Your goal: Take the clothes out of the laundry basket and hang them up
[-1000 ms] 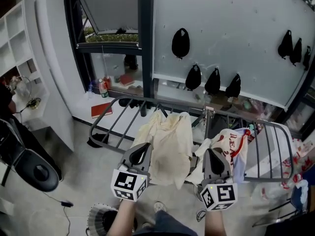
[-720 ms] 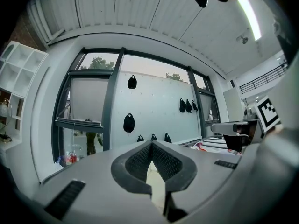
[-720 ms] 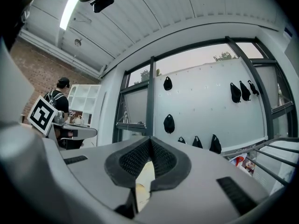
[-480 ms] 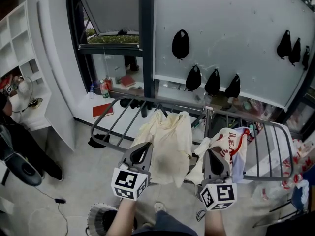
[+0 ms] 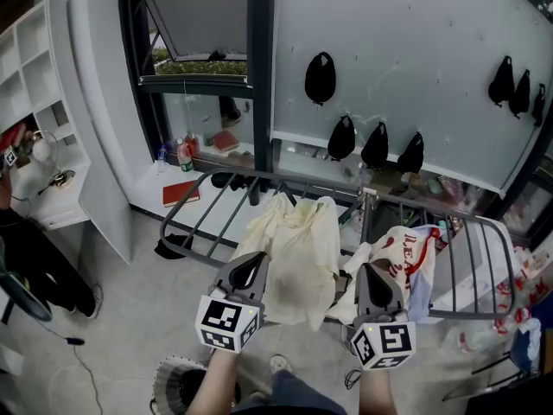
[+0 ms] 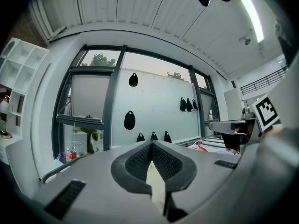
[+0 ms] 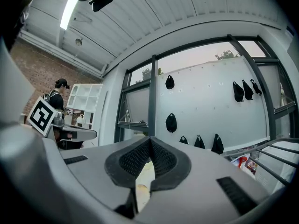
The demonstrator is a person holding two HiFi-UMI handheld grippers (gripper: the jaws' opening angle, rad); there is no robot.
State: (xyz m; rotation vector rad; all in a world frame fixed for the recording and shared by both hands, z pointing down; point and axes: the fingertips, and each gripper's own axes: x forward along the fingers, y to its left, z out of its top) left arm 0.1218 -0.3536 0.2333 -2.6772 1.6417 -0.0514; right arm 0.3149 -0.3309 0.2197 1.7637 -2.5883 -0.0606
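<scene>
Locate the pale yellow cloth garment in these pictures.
In the head view, the pale yellow cloth garment hangs draped over the dark metal drying rack at centre, just left of the white garment with red print.

It looked like a home laundry corner: a drying rack (image 5: pixel 361 219) draped with a cream garment (image 5: pixel 298 258), a big window (image 5: pixel 194 24), white shelves (image 5: pixel 34 67).

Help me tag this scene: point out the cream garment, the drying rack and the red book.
cream garment (image 5: pixel 298 247), head view, middle of the draped cloth.
drying rack (image 5: pixel 514 275), head view, right wing's outer rim.
red book (image 5: pixel 179 194), head view, middle of its cover.
</scene>
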